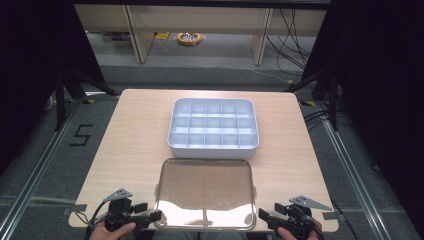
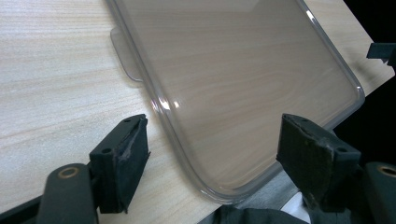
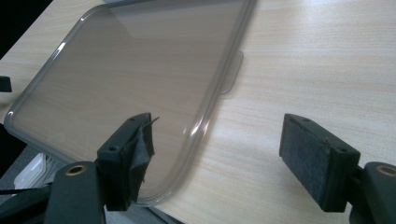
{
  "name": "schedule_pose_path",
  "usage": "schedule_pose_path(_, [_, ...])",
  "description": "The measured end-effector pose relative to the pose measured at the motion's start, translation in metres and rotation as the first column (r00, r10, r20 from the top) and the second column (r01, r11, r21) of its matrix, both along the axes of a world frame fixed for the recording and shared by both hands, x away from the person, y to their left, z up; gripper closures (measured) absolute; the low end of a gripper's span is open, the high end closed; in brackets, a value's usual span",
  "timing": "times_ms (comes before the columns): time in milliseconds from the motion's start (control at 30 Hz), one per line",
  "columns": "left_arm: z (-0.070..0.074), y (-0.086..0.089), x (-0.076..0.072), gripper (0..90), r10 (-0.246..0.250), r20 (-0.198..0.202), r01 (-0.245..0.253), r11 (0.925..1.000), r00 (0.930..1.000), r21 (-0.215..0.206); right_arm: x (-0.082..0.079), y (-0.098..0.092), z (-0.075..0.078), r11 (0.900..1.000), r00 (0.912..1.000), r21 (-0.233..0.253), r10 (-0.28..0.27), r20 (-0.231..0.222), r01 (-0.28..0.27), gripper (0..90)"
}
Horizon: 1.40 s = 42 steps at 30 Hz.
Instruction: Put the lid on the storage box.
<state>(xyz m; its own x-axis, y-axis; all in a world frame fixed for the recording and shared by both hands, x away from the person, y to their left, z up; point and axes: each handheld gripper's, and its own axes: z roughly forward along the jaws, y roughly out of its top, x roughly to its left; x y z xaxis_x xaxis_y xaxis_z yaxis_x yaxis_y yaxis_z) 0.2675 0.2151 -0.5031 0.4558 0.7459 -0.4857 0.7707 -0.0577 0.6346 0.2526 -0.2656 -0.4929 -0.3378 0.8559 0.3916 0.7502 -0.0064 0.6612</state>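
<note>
Left gripper (image 1: 156,216) sits at the near left corner of the table (image 1: 130,135), held in the person's left hand (image 1: 112,231); its jaws stand wide apart with nothing clamped between them. In the left gripper view the clear lid (image 2: 243,84) lies flat on the wood straight ahead of that gripper (image 2: 212,151), its rounded near corner falling in the gap between the two jaws, the lid's edge passing just inside the left jaw and running away forward; whether either pad touches the rim cannot be told. A small tab (image 2: 122,53) juts from the lid's edge ahead and to the left of that jaw. Right gripper (image 1: 262,215) sits at the near right corner, in the right hand (image 1: 295,234), jaws likewise spread wide, holding nothing. In the right gripper view the same lid (image 3: 126,79) lies ahead and to the left of this gripper (image 3: 217,144); its rounded corner curls just past the left jaw into the gap, while the right jaw stands over bare wood, well apart from the lid. A second tab (image 3: 233,72) shows on the lid's edge farther ahead. From the high view, the lid (image 1: 204,192) lies between the two grippers, each gripper pointing inward at one near corner. Beyond the lid, farther from both tools, rests a white compartment tray (image 1: 214,145), its near wall just beside the lid's far edge.
</note>
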Motion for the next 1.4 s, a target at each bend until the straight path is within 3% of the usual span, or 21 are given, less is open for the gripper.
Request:
schedule_pose_path(133, [-0.001, -0.001, 0.0, 24.7, 0.0, -0.002, 0.0, 1.0, 1.0, -0.002, 0.001, -0.001, -0.003, 1.0, 0.9996, 0.025, 0.003, 0.026, -0.003, 27.2])
schedule_pose_path(267, [-0.001, -0.001, 0.0, 25.2, -0.008, -0.003, 0.008, 1.0, 1.0, 0.003, 0.001, 0.0, -0.002, 1.0, 0.9998, 0.021, 0.007, 0.02, -0.008, 27.3])
schedule_pose_path(300, [-0.001, -0.001, 0.0, 25.3, -0.01, -0.004, 0.01, 0.9999, 0.9999, 0.004, 0.0, 0.003, 0.0, 0.999, 0.9999, 0.044, -0.007, -0.011, 0.007, 27.4])
schedule_pose_path(367, [-0.002, -0.002, 0.001, 25.9, -0.009, -0.014, 0.008, 0.9999, 0.9999, -0.013, 0.002, 0.005, -0.003, 0.999, 0.9997, 0.048, 0.015, 0.017, -0.015, 27.8])
schedule_pose_path(433, [-0.002, -0.003, 0.001, 26.3, -0.003, -0.028, 0.002, 0.9995, 0.9996, -0.033, 0.002, 0.01, -0.003, 0.997, 0.9999, 0.081, 0.003, -0.013, -0.002, 28.5])
schedule_pose_path(467, [-0.003, -0.004, 0.0, 26.6, 0.0, -0.026, -0.001, 0.9994, 0.9997, -0.034, 0.003, 0.008, -0.003, 0.998, 0.9993, 0.059, 0.033, 0.018, -0.034, 28.7])
schedule_pose_path(633, [-0.002, -0.007, 0.001, 33.1, -0.003, -0.001, 0.003, 0.9998, 1.0, -0.019, 0.004, 0.013, -0.005, 0.993, 0.9993, 0.112, 0.032, -0.021, -0.03, 29.4])
schedule_pose_path(700, [-0.003, -0.009, 0.002, 34.1, 0.001, 0.002, -0.001, 0.9999, 1.0, -0.012, 0.007, 0.013, -0.006, 0.994, 0.9987, 0.099, 0.052, -0.004, -0.051, 29.7])
schedule_pose_path(733, [-0.003, -0.01, 0.002, 34.0, 0.004, 0.004, -0.004, 1.0, 1.0, -0.009, 0.006, 0.017, -0.005, 0.993, 0.9988, 0.116, 0.033, -0.035, -0.029, 30.0])
schedule_pose_path(767, [-0.003, -0.011, 0.002, 33.8, 0.004, 0.002, -0.004, 1.0, 1.0, -0.005, 0.007, 0.016, -0.006, 0.995, 0.9989, 0.084, 0.046, -0.007, -0.045, 30.3])
schedule_pose_path(800, [-0.003, -0.011, 0.003, 34.0, -0.001, 0.003, 0.001, 1.0, 1.0, -0.002, 0.006, 0.019, -0.005, 0.994, 0.9987, 0.099, 0.039, -0.034, -0.036, 30.5])
schedule_pose_path(833, [-0.003, -0.012, 0.003, 34.0, 0.0, 0.003, 0.0, 1.0, 1.0, -0.001, 0.009, 0.019, -0.007, 0.993, 0.9977, 0.098, 0.068, 0.0, -0.068, 30.7])
schedule_pose_path(867, [-0.003, -0.012, 0.003, 34.1, 0.006, 0.004, -0.006, 1.0, 1.0, 0.001, 0.007, 0.022, -0.005, 0.991, 0.9978, 0.127, 0.054, -0.038, -0.049, 31.1])
schedule_pose_path(900, [-0.003, -0.012, 0.003, 34.1, 0.008, 0.003, -0.008, 1.0, 1.0, 0.003, 0.01, 0.021, -0.008, 0.995, 0.9981, 0.085, 0.061, -0.003, -0.06, 31.2])
schedule_pose_path(933, [-0.003, -0.012, 0.004, 33.8, 0.007, 0.003, -0.007, 0.9999, 1.0, 0.011, 0.011, 0.021, -0.008, 0.991, 0.9972, 0.114, 0.075, -0.008, -0.073, 31.2])
schedule_pose_path(1033, [-0.004, -0.012, 0.005, 36.9, 0.01, 0.008, -0.011, 0.9999, 0.9999, 0.011, 0.014, 0.022, -0.01, 0.992, 0.998, 0.112, 0.062, -0.01, -0.06, 31.7])
schedule_pose_path(1133, [-0.004, -0.013, 0.007, 39.4, 0.012, -0.001, -0.012, 0.9999, 0.9999, 0.009, 0.015, 0.023, -0.009, 0.99, 0.998, 0.138, 0.032, -0.054, -0.024, 31.8])
schedule_pose_path(1200, [-0.005, -0.013, 0.008, 40.3, 0.02, -0.002, -0.02, 0.9997, 0.9998, 0.013, 0.019, 0.022, -0.013, 0.991, 0.9989, 0.128, 0.042, -0.019, -0.039, 32.1])
schedule_pose_path(1233, [-0.005, -0.012, 0.009, 41.0, 0.02, -0.003, -0.02, 0.9996, 0.9998, 0.019, 0.018, 0.023, -0.011, 0.989, 0.9978, 0.148, 0.036, -0.056, -0.028, 32.3])
schedule_pose_path(1267, [-0.006, -0.012, 0.009, 41.6, 0.024, -0.005, -0.024, 0.9995, 0.9997, 0.019, 0.02, 0.022, -0.013, 0.991, 0.9984, 0.128, 0.045, -0.033, -0.041, 32.4])
schedule_pose_path(1400, [-0.007, -0.012, 0.01, 44.0, 0.023, -0.018, -0.022, 0.9994, 0.9996, 0.027, 0.023, 0.026, -0.015, 0.99, 0.9966, 0.14, 0.024, -0.078, -0.013, 32.8])
